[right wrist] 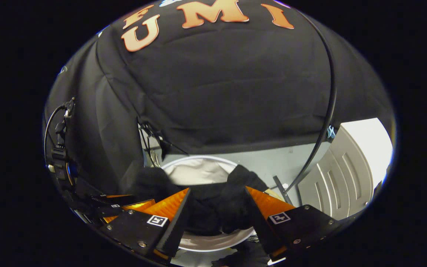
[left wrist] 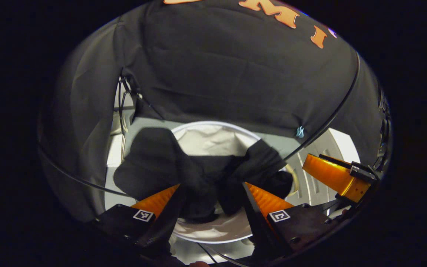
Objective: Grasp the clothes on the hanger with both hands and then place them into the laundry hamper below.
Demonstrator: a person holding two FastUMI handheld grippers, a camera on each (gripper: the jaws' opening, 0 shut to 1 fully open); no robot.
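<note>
No readable text, brand or number on anything here. Only small black-and-white square code markers (left wrist: 143,215) on the near gripper bodies, carrying patterns, not words, in both gripper views (right wrist: 157,220).

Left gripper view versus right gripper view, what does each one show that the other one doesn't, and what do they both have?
The left gripper view alone shows the other tongs' orange finger at the right edge, and dark cloth spread well past the hamper's left rim.

The right gripper view alone shows a bundle of cables and connectors on the left wall, and the other tongs low on the left.

Both show the black garment draped over the white-lined laundry hamper, lying between each view's own open orange tongs, and a white ribbed panel at right.
</note>
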